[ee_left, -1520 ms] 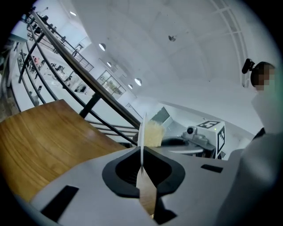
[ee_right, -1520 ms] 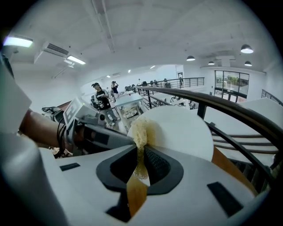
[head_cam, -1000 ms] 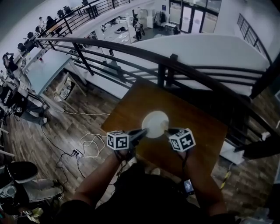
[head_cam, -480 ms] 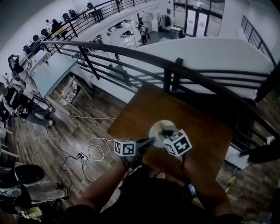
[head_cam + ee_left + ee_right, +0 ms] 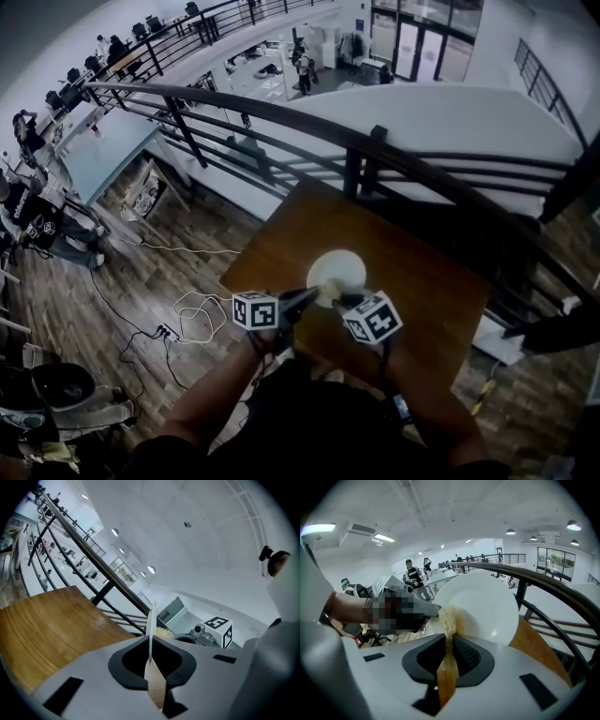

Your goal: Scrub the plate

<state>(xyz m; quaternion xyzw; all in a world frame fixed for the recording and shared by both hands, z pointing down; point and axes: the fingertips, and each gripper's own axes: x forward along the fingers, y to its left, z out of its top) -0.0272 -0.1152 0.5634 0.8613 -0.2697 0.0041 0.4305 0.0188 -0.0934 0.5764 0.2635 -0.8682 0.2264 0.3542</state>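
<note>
While the round white plate (image 5: 487,604) is standing on edge over the brown wooden table (image 5: 422,281), the left gripper (image 5: 150,656) is clamping its rim; the right gripper (image 5: 449,644) is pinching a pale yellow fibrous scrub pad (image 5: 447,616) against its face. Scrubbing judged under way; visible face looking clean.
</note>
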